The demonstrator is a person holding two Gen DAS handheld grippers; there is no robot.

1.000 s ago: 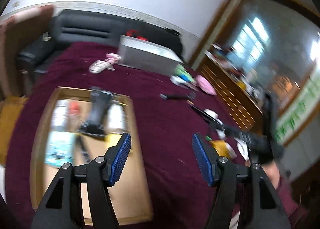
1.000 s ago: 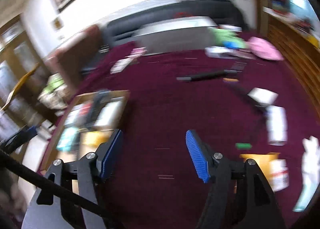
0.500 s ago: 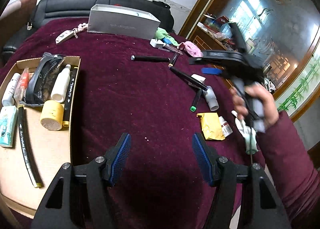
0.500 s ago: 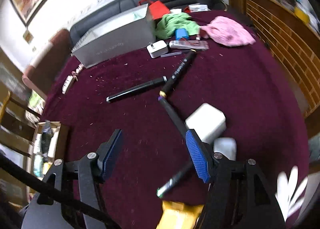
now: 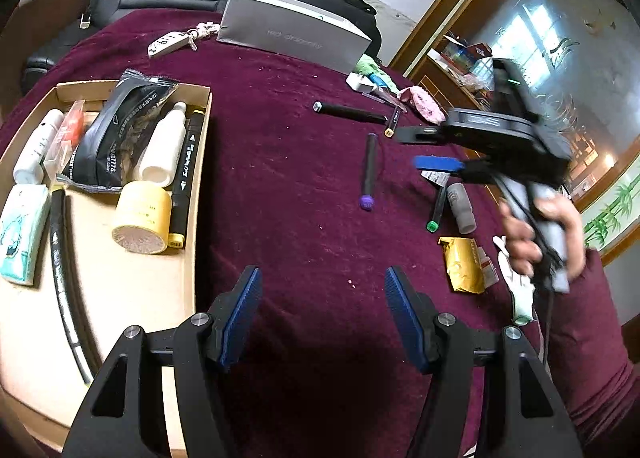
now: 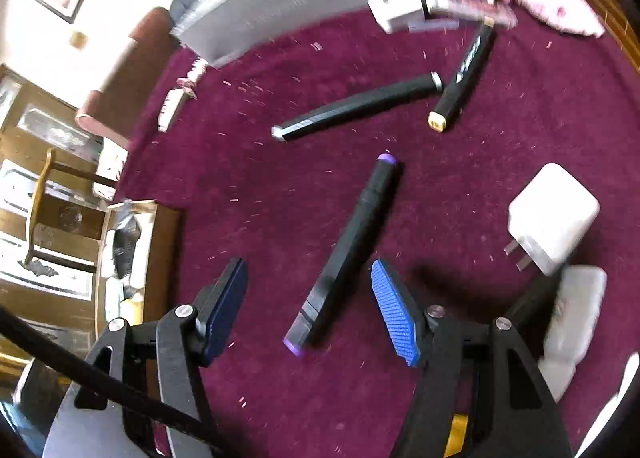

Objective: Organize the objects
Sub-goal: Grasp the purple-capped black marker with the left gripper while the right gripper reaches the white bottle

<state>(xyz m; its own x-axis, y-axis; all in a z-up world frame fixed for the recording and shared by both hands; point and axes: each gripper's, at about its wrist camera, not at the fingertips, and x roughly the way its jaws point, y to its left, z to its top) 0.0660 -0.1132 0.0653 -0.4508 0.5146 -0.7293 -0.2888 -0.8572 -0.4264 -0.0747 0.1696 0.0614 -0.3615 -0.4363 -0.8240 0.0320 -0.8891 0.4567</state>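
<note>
On the maroon counter [image 6: 500, 130], the right gripper [image 6: 308, 306] has dropped over the purple-capped marker [image 6: 352, 246], fingers released; left gripper [image 5: 320, 312] likewise released, idle.

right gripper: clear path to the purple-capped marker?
Probably yes. The right gripper is open and the purple-capped marker lies between its fingers on bare cloth, with the white charger off to the side.

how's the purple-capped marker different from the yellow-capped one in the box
The purple-capped marker lies loose on the maroon cloth, between the right gripper's open jaws; the yellow-capped marker already lies in the cardboard box along its wall, beside the yellow jar. Their end caps differ: purple versus yellow. Both are black markers.
</note>
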